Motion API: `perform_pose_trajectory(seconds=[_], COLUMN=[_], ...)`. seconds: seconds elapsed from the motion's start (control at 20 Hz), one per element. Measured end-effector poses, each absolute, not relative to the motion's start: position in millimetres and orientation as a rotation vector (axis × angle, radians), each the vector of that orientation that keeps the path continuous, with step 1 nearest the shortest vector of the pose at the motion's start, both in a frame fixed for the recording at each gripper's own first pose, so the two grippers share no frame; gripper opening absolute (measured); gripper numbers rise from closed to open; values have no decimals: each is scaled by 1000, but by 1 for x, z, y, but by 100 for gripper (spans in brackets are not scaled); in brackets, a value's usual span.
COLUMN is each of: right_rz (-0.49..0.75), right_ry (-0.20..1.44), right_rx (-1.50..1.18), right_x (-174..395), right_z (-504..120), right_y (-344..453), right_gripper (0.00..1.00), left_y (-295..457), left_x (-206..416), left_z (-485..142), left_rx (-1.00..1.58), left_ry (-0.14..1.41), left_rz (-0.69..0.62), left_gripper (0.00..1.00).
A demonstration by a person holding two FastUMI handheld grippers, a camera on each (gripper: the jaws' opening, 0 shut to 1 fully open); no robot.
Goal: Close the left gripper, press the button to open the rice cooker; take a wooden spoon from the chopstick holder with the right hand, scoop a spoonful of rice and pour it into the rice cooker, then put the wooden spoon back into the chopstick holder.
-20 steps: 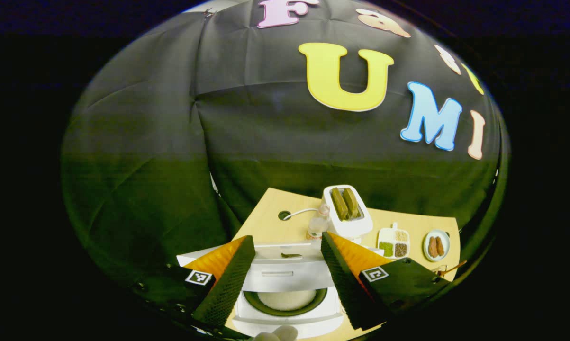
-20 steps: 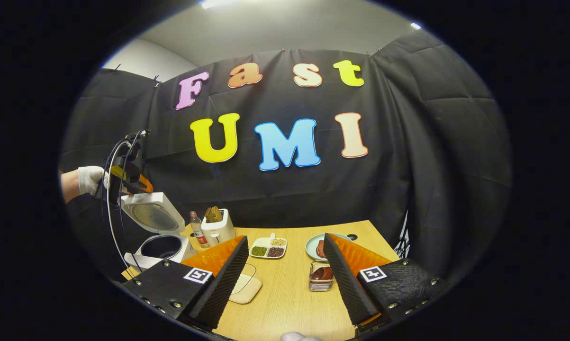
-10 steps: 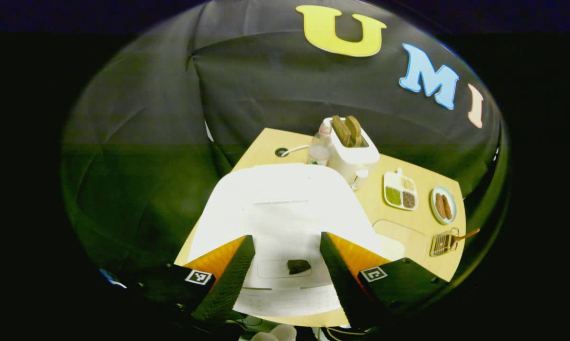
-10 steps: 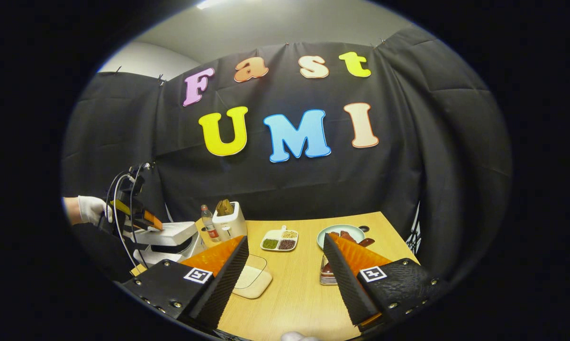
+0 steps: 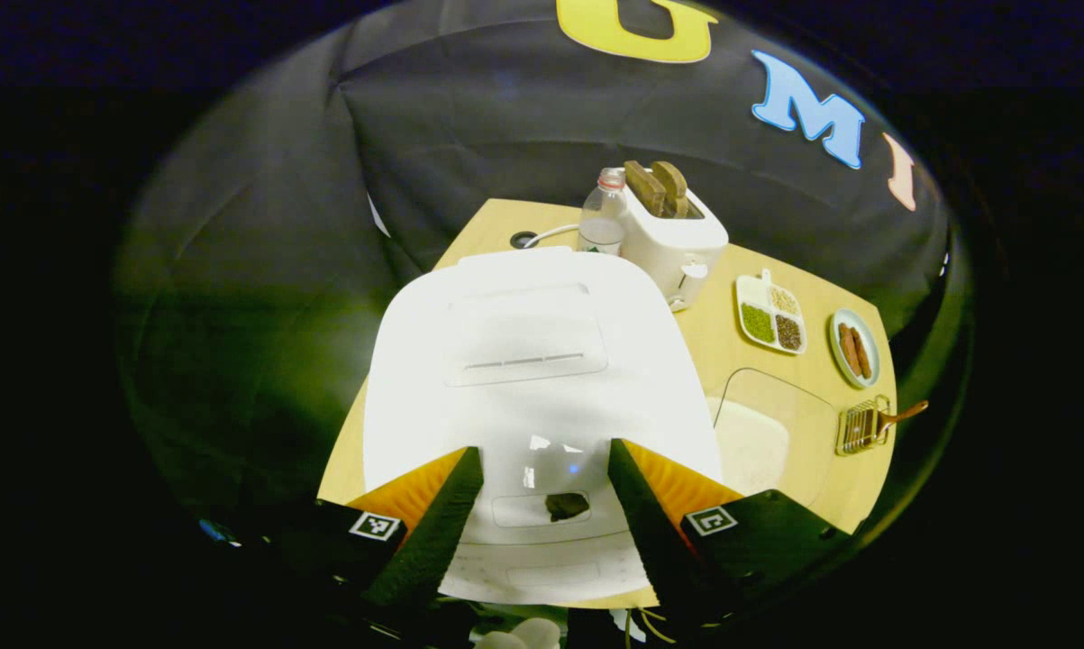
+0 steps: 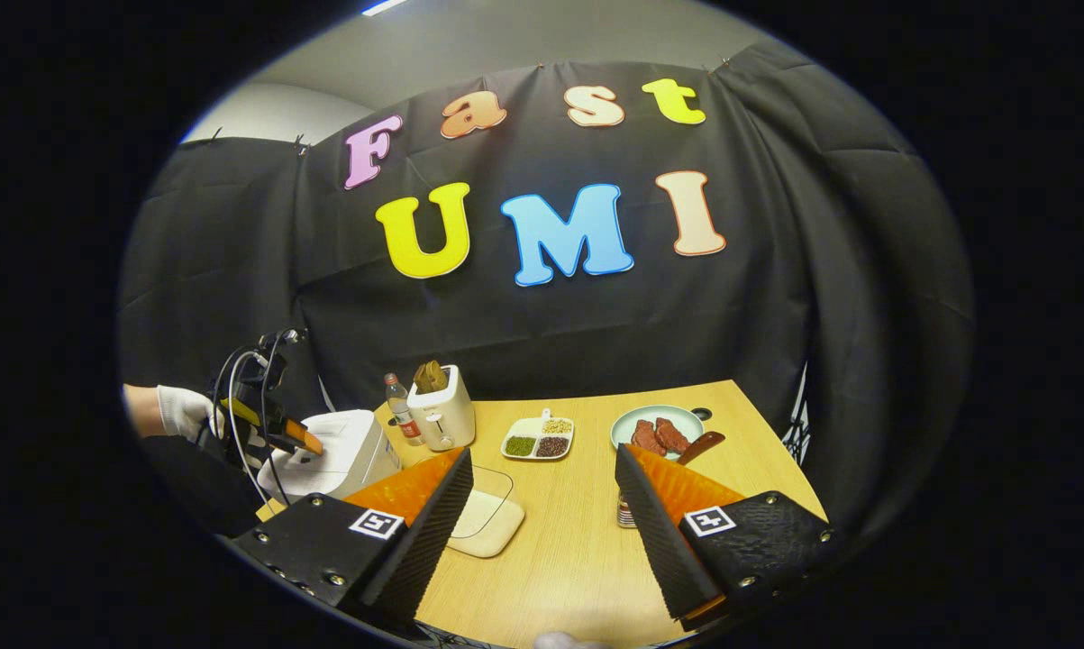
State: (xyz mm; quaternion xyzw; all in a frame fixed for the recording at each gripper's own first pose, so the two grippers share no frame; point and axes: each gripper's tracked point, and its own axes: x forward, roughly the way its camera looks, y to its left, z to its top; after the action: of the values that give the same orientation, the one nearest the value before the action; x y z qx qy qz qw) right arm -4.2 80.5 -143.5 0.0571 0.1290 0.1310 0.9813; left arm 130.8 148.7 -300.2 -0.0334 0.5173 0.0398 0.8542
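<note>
The white rice cooker (image 5: pixel 523 361) stands with its lid down; in the right gripper view the rice cooker (image 6: pixel 348 446) is at the table's left end. My left gripper (image 5: pixel 546 451) is open just above the lid's front, with the latch button (image 5: pixel 555 507) between its fingers. A gloved hand (image 6: pixel 179 411) holds the left gripper (image 6: pixel 280 434) against the lid. The clear rice container (image 5: pixel 762 433) (image 6: pixel 483 518) lies right of the cooker. The wire chopstick holder (image 5: pixel 859 425) keeps the wooden spoon (image 5: pixel 904 415) (image 6: pixel 702 445). My right gripper (image 6: pixel 543 451) is open above the table, holding nothing.
A toaster (image 5: pixel 672 239) (image 6: pixel 442 415) and a water bottle (image 5: pixel 603 218) (image 6: pixel 399 410) stand behind the cooker. A divided dish of grains (image 5: pixel 769 315) (image 6: pixel 538 439) and a plate of sausages (image 5: pixel 854 347) (image 6: pixel 657 431) lie at the back of the wooden table (image 6: pixel 569 559).
The cooker's lid has swung from upright to fully down under my left gripper, which followed it downward. The right gripper's view has shifted a little; it stays open.
</note>
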Motion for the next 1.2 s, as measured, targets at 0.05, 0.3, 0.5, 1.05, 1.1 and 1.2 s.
perform_pose_trajectory(seconds=[0.05,0.3,0.5,1.05,1.1,1.2], right_rz=[266,256,252,208,198,185], right_ry=[262,257,268,182,168,137], right_rx=[120,114,120,64,58,52], right_x=[-3,3,4,6,8,8], right_z=[-145,-143,-147,-116,-109,-98], right_y=[81,78,78,69,68,68], right_gripper=[98,98,97,98,98,97], left_y=[148,145,146,157,150,136], left_x=[130,139,142,160,159,156], left_z=[-301,-301,-300,-223,-199,-155], left_rx=[-73,-58,-59,25,37,48], left_ry=[1083,1010,1012,637,551,397], left_rz=[85,87,78,184,182,187], left_gripper=[99,100,100,98,100,100])
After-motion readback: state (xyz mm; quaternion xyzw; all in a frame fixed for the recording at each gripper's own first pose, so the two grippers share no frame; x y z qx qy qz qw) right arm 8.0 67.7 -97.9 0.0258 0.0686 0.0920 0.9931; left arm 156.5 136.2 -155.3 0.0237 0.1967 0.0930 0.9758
